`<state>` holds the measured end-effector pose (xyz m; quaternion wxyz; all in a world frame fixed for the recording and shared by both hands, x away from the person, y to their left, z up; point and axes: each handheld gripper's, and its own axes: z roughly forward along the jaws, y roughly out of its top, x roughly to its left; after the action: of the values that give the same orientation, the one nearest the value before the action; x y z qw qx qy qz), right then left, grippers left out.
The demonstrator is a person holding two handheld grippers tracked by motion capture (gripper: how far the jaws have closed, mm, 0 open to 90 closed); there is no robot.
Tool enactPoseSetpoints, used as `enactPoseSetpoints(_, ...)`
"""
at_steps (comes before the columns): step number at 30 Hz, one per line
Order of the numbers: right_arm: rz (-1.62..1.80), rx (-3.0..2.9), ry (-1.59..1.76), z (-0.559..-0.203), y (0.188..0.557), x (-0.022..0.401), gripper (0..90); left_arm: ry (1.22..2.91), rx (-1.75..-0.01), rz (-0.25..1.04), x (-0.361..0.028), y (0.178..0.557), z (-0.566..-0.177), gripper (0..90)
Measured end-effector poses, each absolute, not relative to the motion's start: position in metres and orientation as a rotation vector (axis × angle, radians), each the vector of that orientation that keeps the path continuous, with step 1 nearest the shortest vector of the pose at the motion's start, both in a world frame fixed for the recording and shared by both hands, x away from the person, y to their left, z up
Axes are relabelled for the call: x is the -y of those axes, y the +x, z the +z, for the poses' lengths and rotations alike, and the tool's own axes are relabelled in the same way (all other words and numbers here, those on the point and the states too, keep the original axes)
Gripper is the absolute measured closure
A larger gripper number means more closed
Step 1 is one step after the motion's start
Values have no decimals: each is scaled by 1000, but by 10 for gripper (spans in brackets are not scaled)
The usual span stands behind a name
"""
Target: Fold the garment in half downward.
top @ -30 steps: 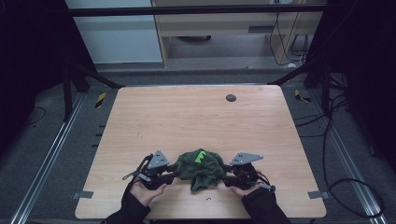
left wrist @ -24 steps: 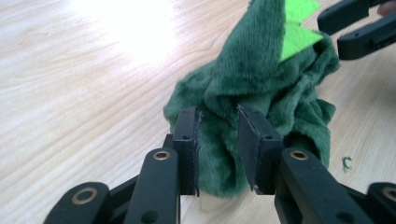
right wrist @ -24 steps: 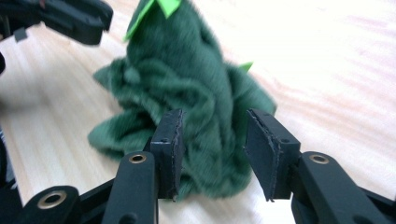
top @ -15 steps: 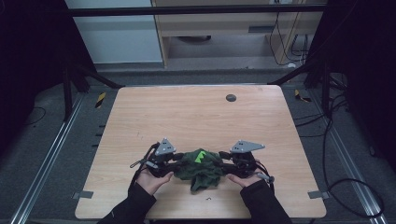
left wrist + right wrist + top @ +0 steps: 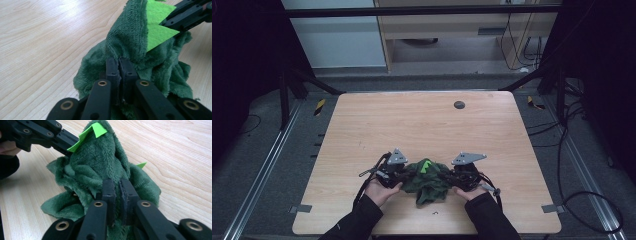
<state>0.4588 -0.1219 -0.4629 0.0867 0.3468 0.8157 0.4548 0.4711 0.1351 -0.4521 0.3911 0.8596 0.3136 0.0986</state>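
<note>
Cloth: a dark green plush fleece cloth with bright green felt triangles lies bunched in a heap on the near middle of the surface, between the two grippers; its middle is drawn up into a peak.
Felt triangles: in the left gripper view the bright green pieces sit at the top of the peak; in the right gripper view one stands at the crest and a smaller tip pokes out at the side.
Left gripper: the black two-jaw left gripper with a grey three-cornered plate is at the left edge of the cloth; in its own view the jaws are pressed together with a fold of plush pinched between them.
Right gripper: the black two-jaw right gripper with a grey plate is at the right edge of the cloth; in its own view the jaws are clamped tight on the fleece.
Hands: the left hand and right hand come in from the bottom edge in dark sleeves.
Surface: a light wood-grain table top, bare beyond the cloth save for a small dark round disc near its far edge.
Surroundings: grey floor and black cables at the right.
</note>
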Motion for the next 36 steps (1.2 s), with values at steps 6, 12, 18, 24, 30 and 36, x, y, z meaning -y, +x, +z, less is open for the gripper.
enactPoseSetpoints(6, 1384, -2419, 1012, -457, 455, 123, 844, 2163, -767, 245, -138, 458, -440, 885)
enactPoseSetpoints(12, 1423, -2437, 936, -451, 440, 124, 824, 2165, -725, 246, -143, 429, -433, 883)
enactPoseSetpoints(18, 1383, -2500, 922, -461, 426, 125, 762, 2184, -718, 203, -143, 407, -447, 873)
enactPoseSetpoints(24, 1385, -2491, 946, -460, 418, 133, 695, 2185, -710, 192, -145, 400, -449, 867)
enactPoseSetpoints(30, 1395, -2427, 996, -454, 413, 151, 695, 2173, -739, 228, -161, 396, -442, 820)
enactPoseSetpoints(36, 1444, -2348, 1033, -446, 421, 151, 812, 2104, -799, 279, -174, 408, -427, 785)
